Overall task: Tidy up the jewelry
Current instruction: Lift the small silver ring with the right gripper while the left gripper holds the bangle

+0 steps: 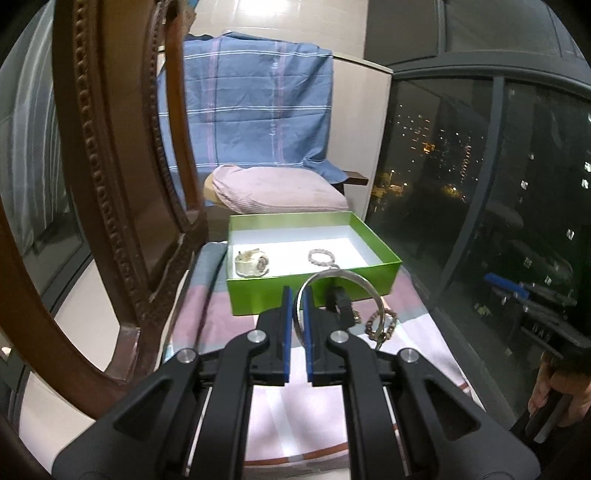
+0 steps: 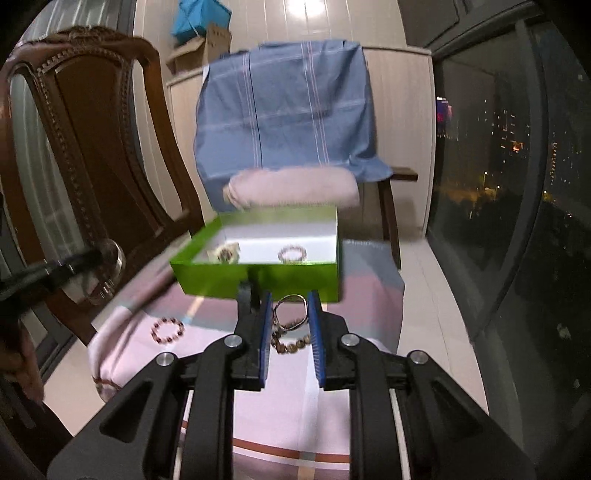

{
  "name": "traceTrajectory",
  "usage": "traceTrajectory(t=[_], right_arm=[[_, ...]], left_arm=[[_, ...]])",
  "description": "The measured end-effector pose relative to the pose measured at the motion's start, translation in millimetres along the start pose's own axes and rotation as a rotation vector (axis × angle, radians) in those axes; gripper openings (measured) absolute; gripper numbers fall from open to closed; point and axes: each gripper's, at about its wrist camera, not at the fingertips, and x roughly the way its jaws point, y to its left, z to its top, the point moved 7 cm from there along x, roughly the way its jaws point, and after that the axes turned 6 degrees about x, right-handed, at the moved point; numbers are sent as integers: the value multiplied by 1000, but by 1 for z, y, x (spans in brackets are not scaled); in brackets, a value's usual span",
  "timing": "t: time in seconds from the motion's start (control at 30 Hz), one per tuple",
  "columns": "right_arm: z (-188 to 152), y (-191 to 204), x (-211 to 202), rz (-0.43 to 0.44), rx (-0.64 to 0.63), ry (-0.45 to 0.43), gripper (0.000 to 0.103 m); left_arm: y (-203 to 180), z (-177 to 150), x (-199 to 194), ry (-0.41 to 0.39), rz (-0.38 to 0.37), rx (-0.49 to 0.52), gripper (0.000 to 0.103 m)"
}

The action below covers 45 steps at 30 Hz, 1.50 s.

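Both grippers are shown carrying jewelry toward the green box [image 1: 314, 273], which stands at the far edge of the cloth-covered table [image 2: 295, 417]. The left gripper [image 1: 297, 295] is clamped on the rim of a silver bangle [image 1: 334, 275]; the right gripper [image 2: 290, 299] is closed narrowly on a metal ring with a beaded chain [image 2: 291, 325] dangling below. Each piece should be lifted clear over the near wall, then released low above bare floor, apart from the watch [image 1: 251, 263] and beaded bracelet [image 1: 320, 255] inside. A dark beaded bracelet [image 2: 168, 331] remains on the cloth, near the left edge.

carved wood chair [image 2: 85, 155] L | night window [image 1: 480, 184] R | blue cloth [image 1: 251, 103] on rear chair | pale tile wall [image 2: 295, 22]
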Motion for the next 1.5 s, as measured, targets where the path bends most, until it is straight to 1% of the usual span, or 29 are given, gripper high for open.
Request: traceTrajectory(t=[0.1, 0.3, 0.73, 1.5], right_arm=[[1, -1, -1, 1, 6, -8, 19], [-3, 5, -1, 8, -11, 1, 19], [-8, 7, 5, 7, -19, 22, 19], [-13, 10, 17, 9, -20, 57, 19]], left_arm=[[-3, -1, 1, 10, -2, 3, 6], [-4, -2, -1, 7, 0, 7, 6], [-2, -8, 5, 38, 4, 12, 6], [-2, -8, 13, 50, -6, 6, 6]])
